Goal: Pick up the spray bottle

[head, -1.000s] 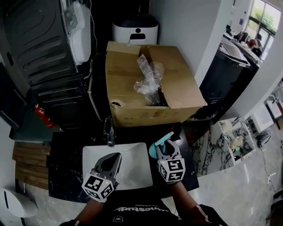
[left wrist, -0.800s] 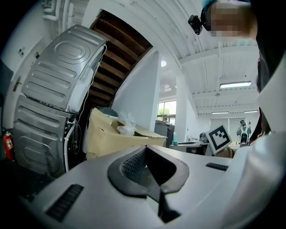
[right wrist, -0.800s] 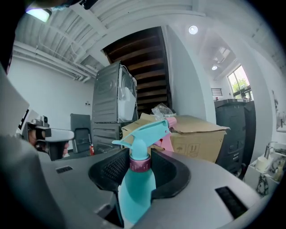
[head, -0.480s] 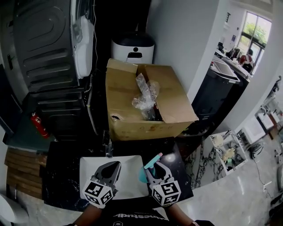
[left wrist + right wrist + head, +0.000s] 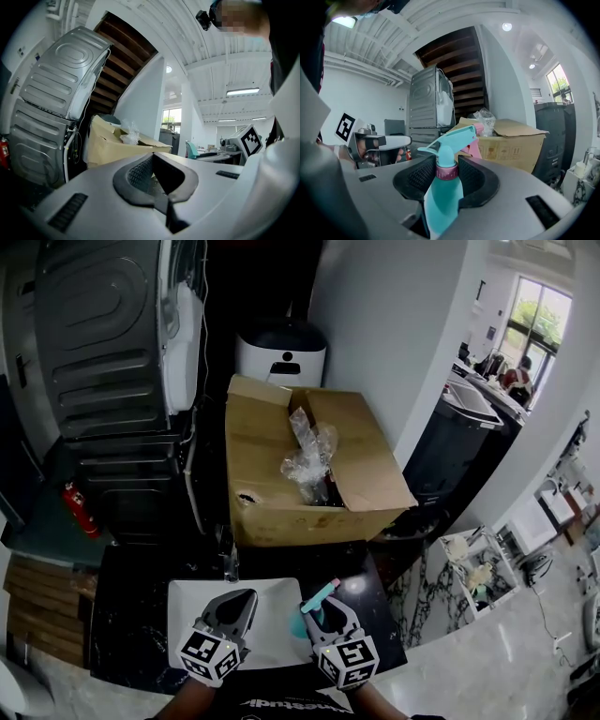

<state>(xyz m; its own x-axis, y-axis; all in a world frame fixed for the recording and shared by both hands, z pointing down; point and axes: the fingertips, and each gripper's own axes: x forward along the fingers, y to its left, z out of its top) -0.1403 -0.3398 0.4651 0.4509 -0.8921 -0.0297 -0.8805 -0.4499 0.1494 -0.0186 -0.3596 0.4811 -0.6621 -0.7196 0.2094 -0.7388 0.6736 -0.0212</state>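
At the bottom edge of the head view, around six o'clock, the two grippers sit side by side over a white sink (image 5: 272, 592) let into a dark counter; the arms behind them are cut off by the frame. The right gripper (image 5: 323, 618) is clamped on the spray bottle (image 5: 302, 619). From above only the teal shoulder and the trigger head show, the nozzle pointing toward one o'clock, while the bottle's lower body is hidden beneath the jaws. In the right gripper view the right gripper (image 5: 446, 176) has its black pads pressed on either side of the neck, at the pink collar of the spray bottle (image 5: 443, 199), and the base runs out of the picture at six o'clock.

The left gripper (image 5: 236, 604), at nine o'clock of the right one, has its jaws together. Its own view shows the left gripper (image 5: 158, 183) with nothing between the ribbed pads.

Just beyond the sink, at twelve o'clock, stands what seems to be a faucet (image 5: 230, 563), small and dim. Past it lies an open cardboard box (image 5: 361, 465) with crumpled clear plastic (image 5: 307, 451) rising from a dark interior that cannot be made out. Farther off, a white bin (image 5: 279, 354) stands at twelve o'clock and a grey ribbed appliance (image 5: 98, 334) at ten.
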